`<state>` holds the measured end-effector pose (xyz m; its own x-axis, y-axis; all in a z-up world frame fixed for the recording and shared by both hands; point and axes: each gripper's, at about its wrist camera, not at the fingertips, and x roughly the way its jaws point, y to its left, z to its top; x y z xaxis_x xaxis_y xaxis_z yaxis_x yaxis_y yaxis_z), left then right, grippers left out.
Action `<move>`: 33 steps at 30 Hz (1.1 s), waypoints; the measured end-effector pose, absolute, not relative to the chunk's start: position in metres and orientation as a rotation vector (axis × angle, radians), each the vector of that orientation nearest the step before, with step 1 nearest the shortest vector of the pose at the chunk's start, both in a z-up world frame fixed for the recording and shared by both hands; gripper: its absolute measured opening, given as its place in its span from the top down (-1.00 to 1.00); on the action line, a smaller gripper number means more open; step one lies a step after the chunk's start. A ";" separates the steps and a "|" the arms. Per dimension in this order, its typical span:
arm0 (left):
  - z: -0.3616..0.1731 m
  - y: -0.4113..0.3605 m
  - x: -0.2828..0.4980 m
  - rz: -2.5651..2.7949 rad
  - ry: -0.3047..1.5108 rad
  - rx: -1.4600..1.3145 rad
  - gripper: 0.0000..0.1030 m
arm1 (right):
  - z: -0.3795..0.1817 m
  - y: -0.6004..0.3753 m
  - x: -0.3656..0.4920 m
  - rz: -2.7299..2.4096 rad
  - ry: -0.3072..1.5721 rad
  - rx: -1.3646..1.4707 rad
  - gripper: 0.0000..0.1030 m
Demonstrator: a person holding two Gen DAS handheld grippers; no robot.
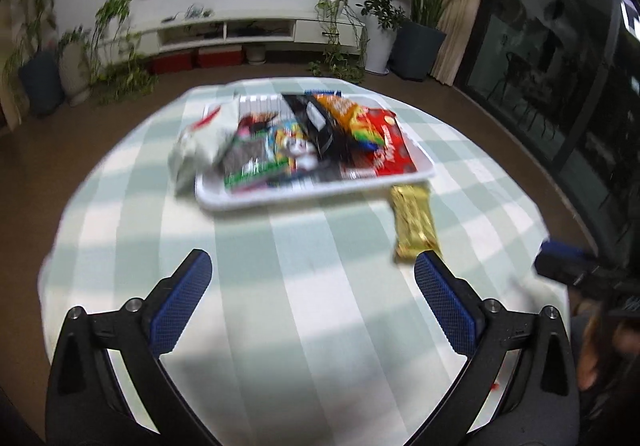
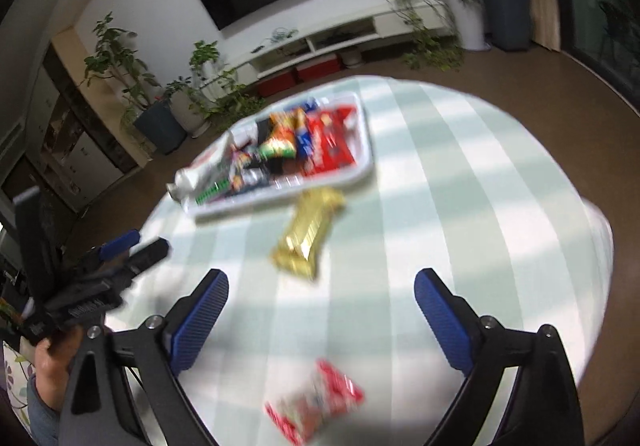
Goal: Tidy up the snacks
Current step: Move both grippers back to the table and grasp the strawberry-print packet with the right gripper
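A white tray (image 1: 320, 194) (image 2: 280, 193) heaped with several snack packets sits at the far middle of the round table. A white bag (image 1: 196, 149) hangs over its left rim and a red pack (image 1: 390, 151) lies at its right side. A gold-wrapped bar (image 1: 414, 224) (image 2: 310, 224) lies on the cloth just in front of the tray. A small red packet (image 2: 316, 402) lies near the table's front edge, below my right gripper (image 2: 322, 278). That gripper is open and holds nothing. My left gripper (image 1: 312, 262) is also open and bare, over cloth short of the tray.
A green and white checked cloth (image 1: 304, 326) covers the table. Brown floor surrounds it, with potted plants (image 1: 416, 37), a low white TV cabinet (image 1: 240, 31) and a wall screen behind. A hand (image 2: 48, 362) holds the left gripper (image 2: 136, 244) at the table's left edge.
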<state>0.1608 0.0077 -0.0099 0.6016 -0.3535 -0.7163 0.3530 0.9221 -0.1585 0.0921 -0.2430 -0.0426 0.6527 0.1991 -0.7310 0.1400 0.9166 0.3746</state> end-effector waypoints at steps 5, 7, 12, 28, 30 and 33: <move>-0.026 0.034 0.126 -0.351 0.864 -0.076 -0.99 | -0.072 -0.236 0.069 -0.013 0.943 0.490 -0.87; -0.033 0.045 0.116 -0.332 0.882 -0.089 -0.99 | -0.080 -0.227 0.064 -0.011 0.964 0.480 -0.86; -0.046 0.073 0.102 -0.279 0.910 -0.111 -0.99 | -0.093 -0.200 0.061 0.028 1.031 0.419 -0.79; -0.041 0.080 0.087 -0.276 0.895 -0.130 -0.99 | -0.093 -0.156 0.074 0.139 1.041 0.203 -0.41; -0.041 0.077 0.086 -0.277 0.898 -0.123 -0.99 | -0.094 -0.157 0.074 0.134 1.040 0.179 -0.32; -0.041 0.071 0.086 -0.281 0.899 -0.109 -0.99 | -0.094 -0.156 0.074 0.125 1.045 0.132 -0.16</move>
<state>0.0865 0.0712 -0.0406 0.5890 -0.2861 -0.7558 0.1949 0.9579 -0.2107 0.0745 -0.1564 -0.0943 0.4965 0.1655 -0.8521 -0.0402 0.9850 0.1678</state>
